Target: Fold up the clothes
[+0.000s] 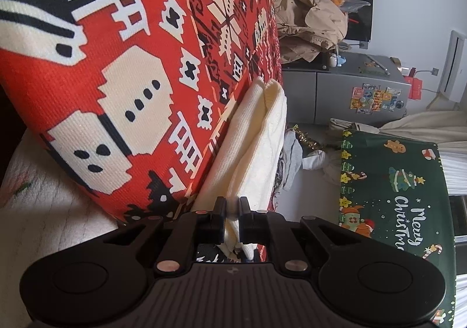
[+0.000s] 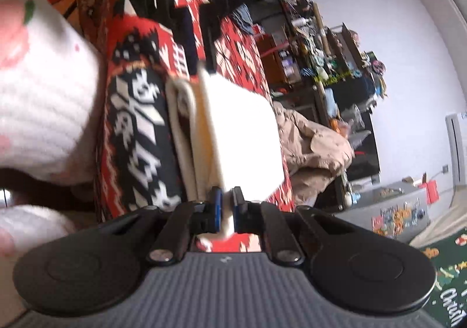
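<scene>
The left gripper (image 1: pixel 232 218) has its 2 black jaws pinched together on a bunched edge of the cream-white knitted garment (image 1: pixel 256 135), a little of the cloth squeezed out below the pads. From there the garment runs away toward 12 o'clock as a long folded band of 2 or 3 layers, ribbed at its far end, lying on the red woven cover with cream and black geometric pattern (image 1: pixel 151 44).

In the right wrist view, the right gripper (image 2: pixel 227 206), its pads faced with blue, is clamped on a corner of the same cream-white knitted garment (image 2: pixel 242 129). The cloth spreads up toward 12 o'clock as a flat, smooth, roughly square panel, with a thicker rolled or folded hem at about 10 o'clock. The picture is blurred, so the knit texture cannot be made out there. The red patterned cover (image 2: pixel 242 53) lies under and beyond it.

At 4 o'clock in the left view a dark green printed cloth (image 1: pixel 394 182) carries the words "Merry Christmas" in white script, the last letters cut off, with a decorated tree, gingerbread figure and candy canes. A grey fridge (image 1: pixel 359 85) at 2 o'clock bears a cluster of colourful stickers, too small to read. A beige jacket (image 1: pixel 306 21) is heaped at 1 o'clock.

A white fluffy sleeve with pink and green spots (image 2: pixel 43 94) fills 9 o'clock in the right view.
</scene>
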Tool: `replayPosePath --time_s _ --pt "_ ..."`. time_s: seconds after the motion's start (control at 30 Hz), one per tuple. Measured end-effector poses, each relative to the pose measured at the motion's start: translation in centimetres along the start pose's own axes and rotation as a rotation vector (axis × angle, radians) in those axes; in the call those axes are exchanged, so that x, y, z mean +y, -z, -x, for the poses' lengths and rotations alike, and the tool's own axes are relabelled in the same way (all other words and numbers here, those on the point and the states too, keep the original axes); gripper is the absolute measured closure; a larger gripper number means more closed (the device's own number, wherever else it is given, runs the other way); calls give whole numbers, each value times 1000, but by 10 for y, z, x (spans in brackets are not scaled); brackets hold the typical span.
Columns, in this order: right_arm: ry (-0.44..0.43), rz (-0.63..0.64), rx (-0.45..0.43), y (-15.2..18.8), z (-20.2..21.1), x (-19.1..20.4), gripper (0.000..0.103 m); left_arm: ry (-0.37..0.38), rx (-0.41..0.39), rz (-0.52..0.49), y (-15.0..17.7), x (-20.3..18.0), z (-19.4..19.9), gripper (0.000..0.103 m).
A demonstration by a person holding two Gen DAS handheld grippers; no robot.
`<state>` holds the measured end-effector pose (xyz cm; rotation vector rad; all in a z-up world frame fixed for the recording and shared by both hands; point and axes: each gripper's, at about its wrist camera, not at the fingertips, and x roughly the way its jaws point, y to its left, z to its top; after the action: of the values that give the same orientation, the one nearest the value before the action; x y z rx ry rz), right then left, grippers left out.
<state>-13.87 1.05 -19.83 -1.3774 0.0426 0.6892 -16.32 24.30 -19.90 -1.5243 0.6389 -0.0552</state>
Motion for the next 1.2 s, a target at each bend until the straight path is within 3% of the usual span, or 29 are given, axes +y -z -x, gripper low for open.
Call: replayPosePath --time_s 0.37,0.6,0.7,0.77,0.8,0.93,1.0,1.07,1.2 --pt "-3 -88 39 32 16 -13 96 -40 -6 -20 -1 -3 -2 94" --pt "-73 -307 103 40 47 -34 95 -104 -32 -118 3 -16 7 91" --pt "-124 -448 123 40 52 -53 94 -149 -74 -198 8 -25 20 89" --pt "-150 -530 129 40 54 -67 91 -183 -113 -286 14 -36 30 71" --pt "-157 -565 129 40 56 -73 89 -195 -125 -338 18 -44 32 68" --pt "-168 -665 123 37 56 -89 81 -231 -155 -545 35 -77 31 68" --pt "-183 -719 118 35 53 -98 77 -256 -180 -641 43 -93 24 70" --pt "-209 -789 111 35 50 -105 74 -304 -211 -737 50 -106 13 96" --pt "-247 -956 95 42 46 -121 60 -299 -151 -783 47 -112 -11 98"
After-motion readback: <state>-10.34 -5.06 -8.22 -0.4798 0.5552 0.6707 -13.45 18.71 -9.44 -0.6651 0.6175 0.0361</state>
